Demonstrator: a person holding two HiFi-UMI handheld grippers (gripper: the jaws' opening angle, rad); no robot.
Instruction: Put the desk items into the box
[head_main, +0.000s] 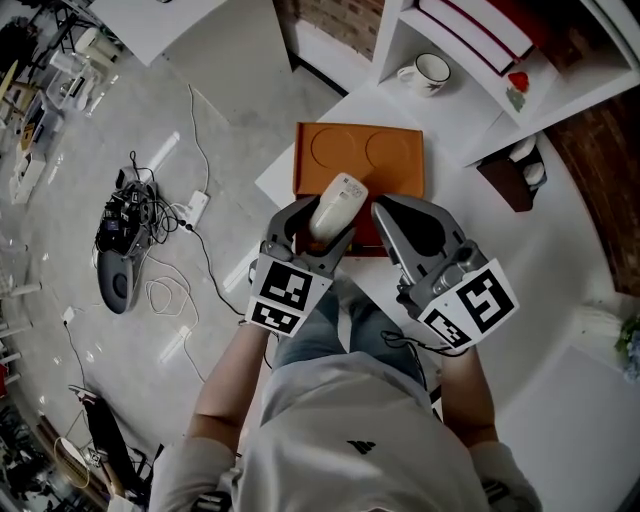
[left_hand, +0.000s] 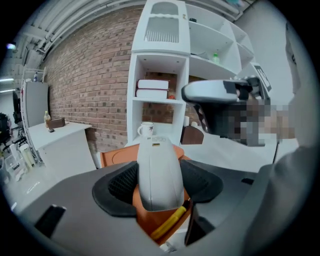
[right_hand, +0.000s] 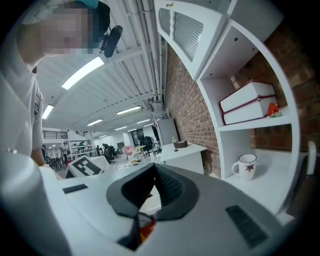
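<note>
White device (head_main: 338, 200) gripped by left tool (head_main: 322, 224) over orange box (head_main: 400, 165) — right tool (head_main: 385, 214) closed, empty.

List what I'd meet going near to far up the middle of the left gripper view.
White handheld device → orange box, beneath and beyond it → white mug → stacked white books

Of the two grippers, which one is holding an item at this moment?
The left gripper: its jaws are clamped on a white oblong item over the orange box. The right gripper has its jaws shut together with nothing between them.
</note>
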